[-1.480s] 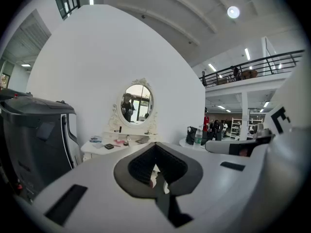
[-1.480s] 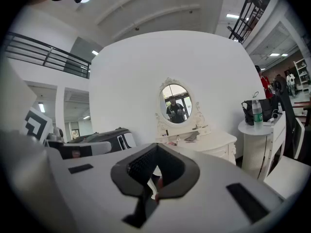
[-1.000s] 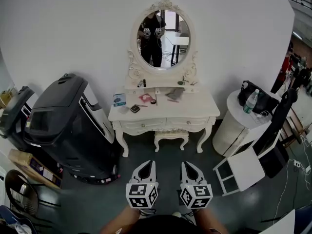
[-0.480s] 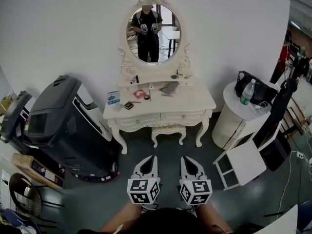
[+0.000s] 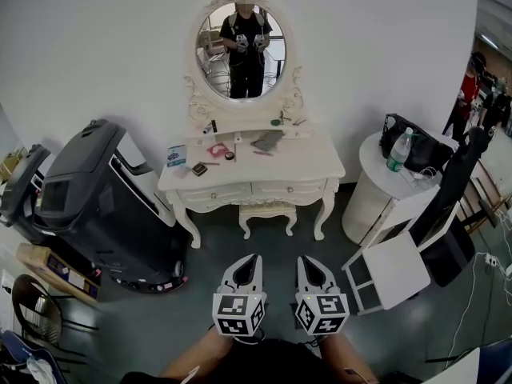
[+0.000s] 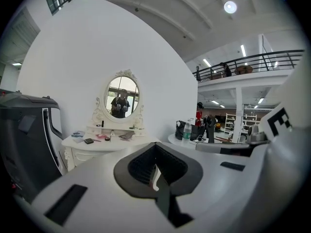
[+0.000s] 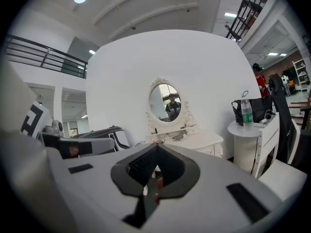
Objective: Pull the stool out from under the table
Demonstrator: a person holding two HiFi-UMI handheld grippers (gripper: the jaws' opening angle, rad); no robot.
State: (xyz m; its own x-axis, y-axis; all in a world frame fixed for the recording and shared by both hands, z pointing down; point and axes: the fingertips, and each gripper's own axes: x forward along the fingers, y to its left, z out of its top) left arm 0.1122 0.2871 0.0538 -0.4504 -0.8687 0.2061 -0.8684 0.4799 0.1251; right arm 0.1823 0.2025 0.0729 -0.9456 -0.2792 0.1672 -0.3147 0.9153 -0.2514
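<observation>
Left tongs (image 5: 254, 258) and right tongs (image 5: 302, 260) have neared the stool (image 5: 267, 209).

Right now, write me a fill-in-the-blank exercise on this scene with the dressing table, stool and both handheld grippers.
1. The small cream upholstered stool stands ____ the white carved dressing table.
2. The clear plastic bottle with a green label stands on the round white side table, beside a ____ bag.
3. The jaws of the left gripper and the right gripper are both ____, with nothing between them.

Missing words: under; black; shut
</observation>
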